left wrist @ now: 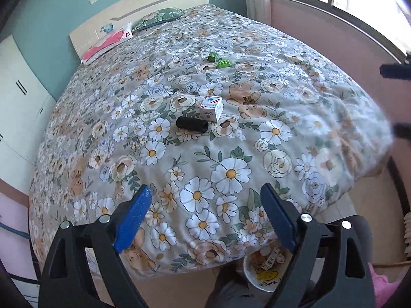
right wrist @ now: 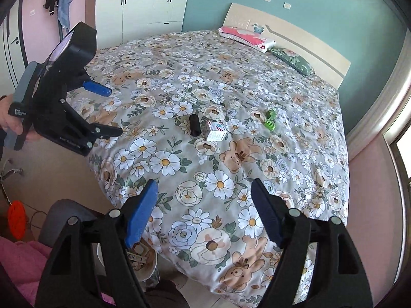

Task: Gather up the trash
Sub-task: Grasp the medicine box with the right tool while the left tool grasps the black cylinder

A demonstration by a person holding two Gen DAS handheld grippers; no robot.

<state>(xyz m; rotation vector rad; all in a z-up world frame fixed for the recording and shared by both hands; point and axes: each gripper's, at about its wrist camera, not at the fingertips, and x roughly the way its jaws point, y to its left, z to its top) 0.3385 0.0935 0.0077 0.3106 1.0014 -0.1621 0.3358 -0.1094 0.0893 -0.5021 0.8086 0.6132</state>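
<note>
Four bits lie mid-bed: one black tube point(left wrist: 192, 123) touching one white carton point(left wrist: 211, 108), two green blocks point(left wrist: 220, 60) farther up. One white bin point(left wrist: 264, 274) sits below. Left gripper point(left wrist: 205, 195) and right gripper point(right wrist: 204, 187) both gape, holding nothing.

Roll point(left wrist: 192, 123) beside box point(left wrist: 211, 108) on bed point(left wrist: 282, 154)

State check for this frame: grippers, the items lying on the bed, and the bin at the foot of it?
left gripper: open, empty
right gripper: open, empty
black cylinder: lying on its side
small white box: beside the cylinder
green blocks: loose on the bed
trash bin: holds trash
</note>
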